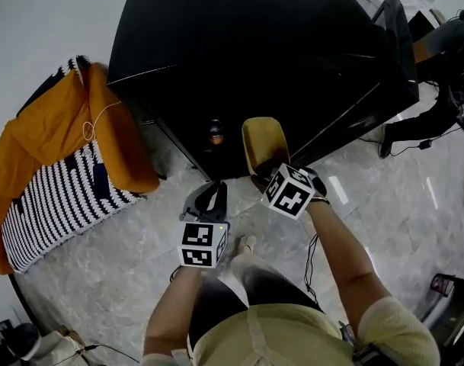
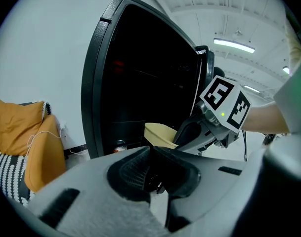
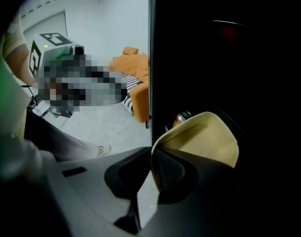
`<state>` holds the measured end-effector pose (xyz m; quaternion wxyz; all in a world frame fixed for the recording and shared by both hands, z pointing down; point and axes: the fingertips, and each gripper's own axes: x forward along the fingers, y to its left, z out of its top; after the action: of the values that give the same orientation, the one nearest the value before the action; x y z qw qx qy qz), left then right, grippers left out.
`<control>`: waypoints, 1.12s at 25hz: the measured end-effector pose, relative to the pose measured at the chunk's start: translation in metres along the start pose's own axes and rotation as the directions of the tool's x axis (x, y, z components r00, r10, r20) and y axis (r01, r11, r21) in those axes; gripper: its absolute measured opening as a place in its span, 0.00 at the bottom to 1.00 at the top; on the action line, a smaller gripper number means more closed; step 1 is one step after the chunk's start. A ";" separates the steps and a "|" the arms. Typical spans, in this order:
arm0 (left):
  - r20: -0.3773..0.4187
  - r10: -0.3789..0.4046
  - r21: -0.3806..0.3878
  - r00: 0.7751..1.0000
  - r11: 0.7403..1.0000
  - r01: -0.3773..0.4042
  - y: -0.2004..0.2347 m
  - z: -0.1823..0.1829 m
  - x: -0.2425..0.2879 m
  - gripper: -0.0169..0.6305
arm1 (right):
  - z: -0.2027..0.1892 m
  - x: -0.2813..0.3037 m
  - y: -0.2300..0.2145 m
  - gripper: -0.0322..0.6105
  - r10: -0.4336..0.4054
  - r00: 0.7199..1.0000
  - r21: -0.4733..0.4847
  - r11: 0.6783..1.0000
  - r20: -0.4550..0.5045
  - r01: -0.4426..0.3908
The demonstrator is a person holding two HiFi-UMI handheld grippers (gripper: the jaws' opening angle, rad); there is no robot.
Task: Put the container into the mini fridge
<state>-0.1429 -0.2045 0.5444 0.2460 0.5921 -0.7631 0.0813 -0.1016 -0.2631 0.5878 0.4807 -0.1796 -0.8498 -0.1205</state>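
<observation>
The black mini fridge (image 1: 247,59) stands open on the pale marble floor (image 1: 125,265), its door (image 1: 395,40) swung out to the right and its inside dark. The right gripper (image 1: 268,175) has its jaws clamped on the near rim of the tan container (image 1: 264,145), one jaw inside the wall and one outside, as the right gripper view shows. It holds the container tilted at the mouth of the fridge, low down, with the far end against the dark interior. Whether the container touches any shelf or the fridge's floor cannot be told. Just left of the container and a little farther in, a small drinks can (image 1: 216,133) stands on the bottom of the fridge. The left gripper (image 1: 212,197) hangs near the person, left of the right one and short of the fridge. Its jaws are brought together with nothing between them. To the left of the fridge an orange cushion (image 1: 102,128) lies over a black-and-white striped cover (image 1: 56,204). The person's shoe (image 1: 247,244) shows on the floor below the grippers.
</observation>
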 end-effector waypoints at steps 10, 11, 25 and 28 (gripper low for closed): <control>-0.005 -0.008 0.007 1.000 1.000 0.008 0.013 0.004 0.026 0.09 | 0.011 0.024 -0.036 0.11 -0.006 1.000 -0.029 1.000 -0.022 0.005; -0.003 -0.007 0.003 1.000 1.000 0.007 0.014 0.004 0.027 0.09 | 0.012 0.026 -0.040 0.11 -0.008 1.000 -0.030 1.000 -0.024 0.007; 0.008 0.027 -0.041 1.000 0.999 -0.026 0.036 -0.007 0.057 0.09 | 0.023 0.060 -0.079 0.11 -0.037 0.999 -0.024 0.999 -0.023 0.036; 0.012 0.021 -0.044 1.000 0.999 -0.021 0.035 -0.006 0.064 0.09 | 0.027 0.062 -0.089 0.11 -0.057 0.998 -0.048 0.997 -0.020 0.056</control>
<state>-0.1859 -0.2469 0.5854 0.2534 0.5789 -0.7724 0.0635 -0.1892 -0.3217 0.6242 0.4816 -0.1654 -0.8463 -0.1561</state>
